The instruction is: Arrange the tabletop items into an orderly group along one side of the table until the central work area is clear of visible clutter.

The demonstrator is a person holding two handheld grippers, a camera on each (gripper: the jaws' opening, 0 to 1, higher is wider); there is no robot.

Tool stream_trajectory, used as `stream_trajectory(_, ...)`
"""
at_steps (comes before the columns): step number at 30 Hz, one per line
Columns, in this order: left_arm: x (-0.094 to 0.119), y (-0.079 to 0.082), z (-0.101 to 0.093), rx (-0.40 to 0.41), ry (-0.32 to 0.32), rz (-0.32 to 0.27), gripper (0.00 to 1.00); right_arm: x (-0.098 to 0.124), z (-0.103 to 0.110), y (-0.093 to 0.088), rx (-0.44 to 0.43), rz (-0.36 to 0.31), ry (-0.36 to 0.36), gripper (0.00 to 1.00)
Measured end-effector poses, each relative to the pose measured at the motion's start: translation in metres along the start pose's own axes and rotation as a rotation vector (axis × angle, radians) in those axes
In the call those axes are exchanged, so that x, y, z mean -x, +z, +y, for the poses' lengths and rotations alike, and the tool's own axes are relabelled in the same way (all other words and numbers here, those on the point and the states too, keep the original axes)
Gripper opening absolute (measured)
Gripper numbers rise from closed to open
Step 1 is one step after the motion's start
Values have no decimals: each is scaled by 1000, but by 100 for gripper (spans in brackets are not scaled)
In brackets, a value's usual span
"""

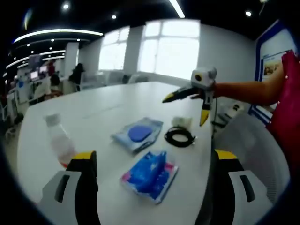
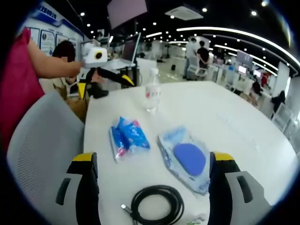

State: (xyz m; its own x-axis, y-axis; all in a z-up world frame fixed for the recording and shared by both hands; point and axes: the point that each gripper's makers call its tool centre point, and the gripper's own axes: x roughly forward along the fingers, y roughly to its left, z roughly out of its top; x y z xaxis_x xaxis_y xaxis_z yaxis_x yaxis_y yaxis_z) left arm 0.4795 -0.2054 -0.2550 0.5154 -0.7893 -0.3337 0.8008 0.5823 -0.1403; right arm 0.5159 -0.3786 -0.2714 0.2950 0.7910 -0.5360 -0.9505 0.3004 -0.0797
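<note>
- My left gripper (image 1: 152,161) hung over the white table (image 1: 117,101), jaws wide apart, holding nothing.
- My right gripper (image 2: 152,161) was likewise spread and empty.
- Between them lay a blue packet (image 1: 150,176), a pouch with a blue disc (image 2: 187,159), and a coiled black cable (image 2: 157,205).
- A water bottle (image 2: 151,91) stood upright farther off.

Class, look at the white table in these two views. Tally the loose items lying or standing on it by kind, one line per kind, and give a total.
Clear plastic bottle: 1
Blue packet in clear wrap: 1
Clear pouch holding a blue round pad: 1
Coiled black cable: 1
Small white item beside the cable, too small to identify: 1
Total: 5
</note>
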Motion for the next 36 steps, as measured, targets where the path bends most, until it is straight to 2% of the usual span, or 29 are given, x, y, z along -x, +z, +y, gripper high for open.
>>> stream_trajectory(8,-15,1,-14,-10,-43,9,99,31,0,-16,-45,-18,-61,98)
stream_trajectory(23,-49,-3,-39,-18,-104,35,99,73,4,-46,-116,-31,-154,97)
stream_trajectory(30,-64,-3,-53,-8,-128,35,99,99,-3,-73,-167,-24,-223,96)
stream_trajectory(36,-73,-5,-63,-4,-142,42,99,113,-9,-99,-212,-20,-264,94)
